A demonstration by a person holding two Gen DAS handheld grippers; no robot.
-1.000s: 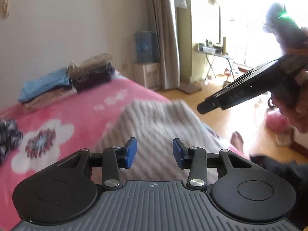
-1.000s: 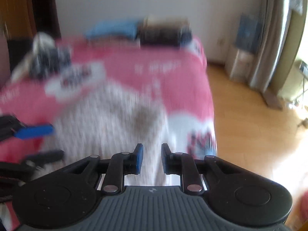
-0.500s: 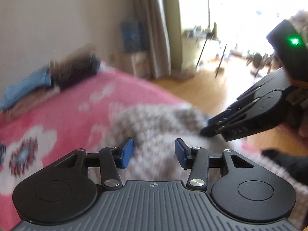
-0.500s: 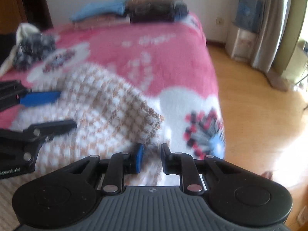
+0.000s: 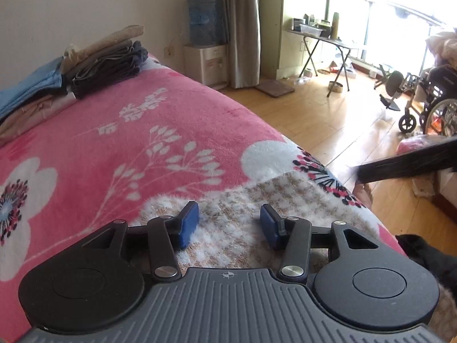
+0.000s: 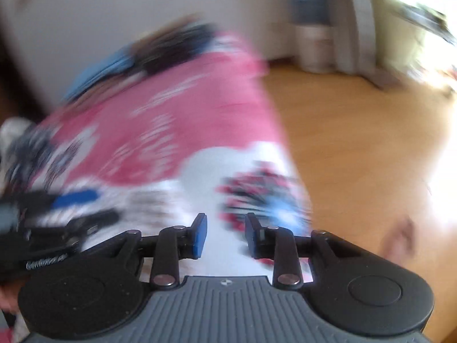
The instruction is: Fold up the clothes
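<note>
Now my left gripper open over knit; right gripper open, empty. Folded stack beyond fingers; knit's fold stage unclear.

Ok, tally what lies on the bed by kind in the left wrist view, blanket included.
Loose checked garment: 1
Stacks of folded clothes, one beige and dark, one blue and peach: 2
Pink flowered blanket: 1
Total: 4
</note>
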